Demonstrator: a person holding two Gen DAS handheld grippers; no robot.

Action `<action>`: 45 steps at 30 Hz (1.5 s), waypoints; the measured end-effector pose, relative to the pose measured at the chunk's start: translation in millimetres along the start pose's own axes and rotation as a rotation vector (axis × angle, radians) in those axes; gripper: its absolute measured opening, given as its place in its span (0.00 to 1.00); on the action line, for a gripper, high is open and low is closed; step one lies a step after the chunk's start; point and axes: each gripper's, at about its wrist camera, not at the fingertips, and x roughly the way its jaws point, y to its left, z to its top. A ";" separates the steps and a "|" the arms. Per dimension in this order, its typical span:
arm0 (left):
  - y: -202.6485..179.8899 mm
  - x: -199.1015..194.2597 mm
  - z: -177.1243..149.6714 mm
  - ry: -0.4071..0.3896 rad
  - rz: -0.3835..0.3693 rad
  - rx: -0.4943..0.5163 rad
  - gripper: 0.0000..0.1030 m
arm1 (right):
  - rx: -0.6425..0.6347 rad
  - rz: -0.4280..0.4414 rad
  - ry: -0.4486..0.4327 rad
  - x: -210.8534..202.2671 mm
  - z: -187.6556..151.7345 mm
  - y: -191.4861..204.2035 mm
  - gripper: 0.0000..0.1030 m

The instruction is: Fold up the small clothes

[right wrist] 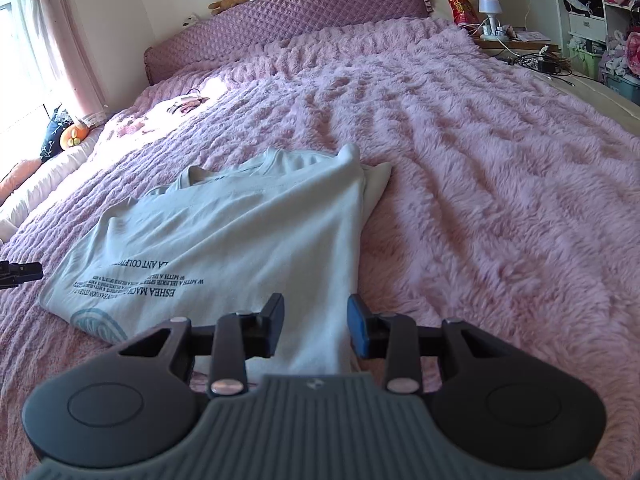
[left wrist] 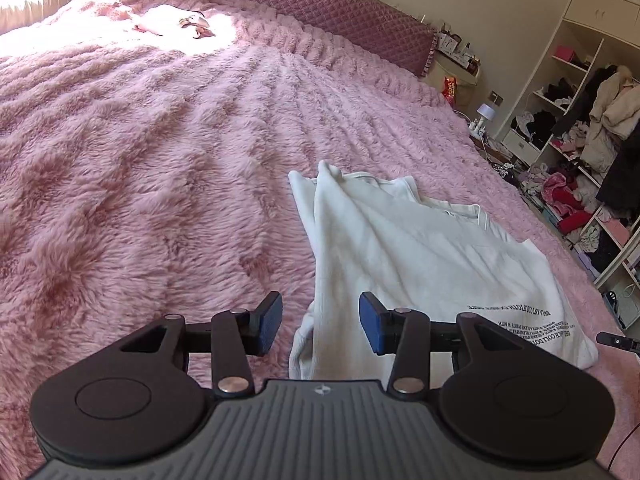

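Two tools hang spread and holding nothing over a white shirt (left wrist: 420,248) lying on the pink bed (left wrist: 140,160), its sides folded inward. The left tool (left wrist: 320,322) is above the shirt's near left folded edge; the right tool (right wrist: 316,326) is above its near right edge.

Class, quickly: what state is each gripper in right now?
Left gripper: open, holding nothing, above the white T-shirt.
Right gripper: open, holding nothing, over the same shirt's edge.
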 end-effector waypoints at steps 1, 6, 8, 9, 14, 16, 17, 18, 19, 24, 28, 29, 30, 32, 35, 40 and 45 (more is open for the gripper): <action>3.0 0.0 -4.3 0.007 -0.003 -0.002 0.49 | 0.005 0.000 -0.002 -1.8 -2.8 0.5 0.32; 8.7 8.9 -15.6 0.034 -0.061 -0.036 0.49 | 0.072 -0.020 -0.003 2.1 -12.8 -3.9 0.40; 8.6 15.7 -17.9 0.060 -0.072 -0.039 0.49 | 0.090 -0.022 -0.002 6.4 -12.5 -6.1 0.40; 7.8 18.5 -18.4 0.067 -0.084 -0.040 0.49 | 0.095 -0.014 0.002 9.1 -11.3 -5.8 0.40; -3.5 26.7 -22.2 0.083 -0.073 0.015 0.19 | 0.079 0.017 0.048 21.9 -9.4 2.0 0.06; -10.1 23.5 -25.7 0.067 -0.058 0.052 0.04 | 0.082 0.007 0.046 21.3 -9.3 3.6 0.03; -10.9 20.0 -25.4 0.047 -0.061 0.047 0.04 | 0.093 0.006 0.041 19.3 -9.0 3.2 0.02; -10.5 14.0 -24.8 0.018 -0.074 0.022 0.04 | 0.102 0.002 0.032 16.0 -8.2 2.9 0.00; -9.7 7.7 -23.5 -0.009 -0.085 -0.007 0.03 | 0.104 -0.006 0.023 12.5 -7.7 3.4 0.00; -12.2 -10.4 -16.4 -0.016 -0.080 -0.055 0.03 | 0.139 -0.029 -0.047 -22.3 -2.5 -1.2 0.00; -3.5 10.0 -23.0 0.107 -0.013 -0.074 0.03 | 0.132 -0.064 -0.015 -24.6 -13.2 -7.8 0.00; 0.4 17.7 -27.4 0.146 -0.003 -0.086 0.03 | 0.132 -0.074 0.008 -19.4 -18.4 -9.5 0.00; 3.6 23.0 -31.8 0.162 0.004 -0.101 0.03 | 0.131 -0.087 0.018 -14.2 -24.7 -11.6 0.00; 6.5 29.0 -35.9 0.168 -0.004 -0.103 0.03 | 0.141 -0.096 0.039 -3.7 -33.9 -16.0 0.00; 6.5 29.4 -34.7 0.173 -0.005 -0.094 0.03 | 0.173 -0.102 0.044 5.2 -39.7 -20.9 0.00; 0.8 14.8 -23.8 0.146 -0.015 -0.098 0.05 | 0.174 -0.112 0.041 2.1 -35.8 -19.0 0.19; -16.2 -5.4 -2.4 0.063 0.075 -0.021 0.10 | 0.043 -0.123 -0.095 -7.1 -5.2 0.1 0.32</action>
